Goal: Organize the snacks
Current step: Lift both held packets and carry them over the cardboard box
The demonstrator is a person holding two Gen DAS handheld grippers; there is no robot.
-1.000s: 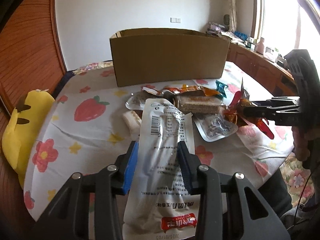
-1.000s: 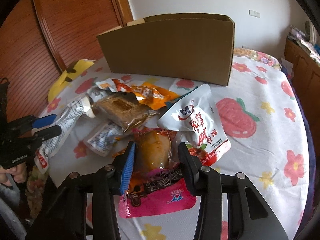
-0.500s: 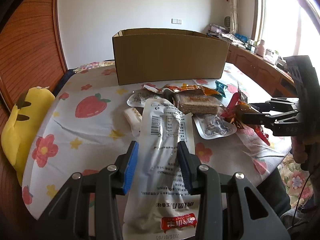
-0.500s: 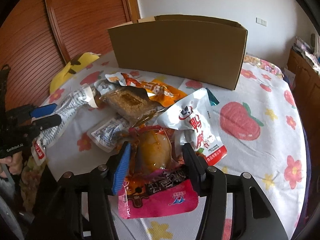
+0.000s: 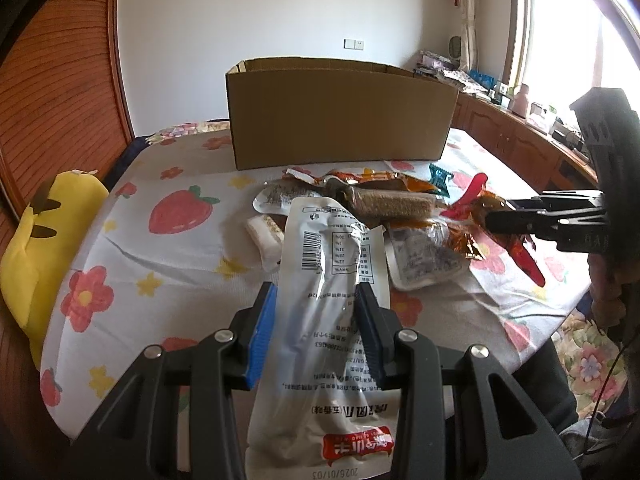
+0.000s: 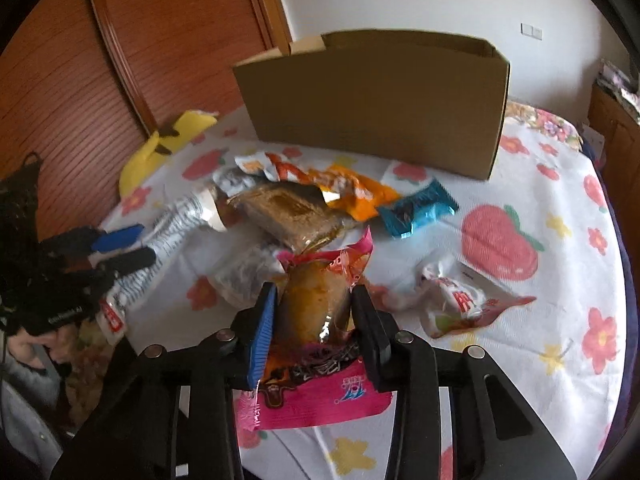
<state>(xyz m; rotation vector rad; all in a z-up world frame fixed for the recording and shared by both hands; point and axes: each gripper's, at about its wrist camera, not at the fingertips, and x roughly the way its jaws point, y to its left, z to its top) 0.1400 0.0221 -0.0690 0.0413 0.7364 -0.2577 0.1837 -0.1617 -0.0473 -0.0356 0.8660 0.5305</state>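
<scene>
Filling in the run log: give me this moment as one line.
left gripper: shut on white pouch | right gripper: shut on pink pouch | box: upright behind pile | both pouches lifted

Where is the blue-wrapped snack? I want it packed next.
In the right wrist view the blue-wrapped snack lies on the tablecloth, right of the orange packet, before the cardboard box.

Two wrist fisheyes, low over the bed, facing the cardboard box (image 5: 340, 116), sharing snack pile (image 6: 304, 204)
</scene>
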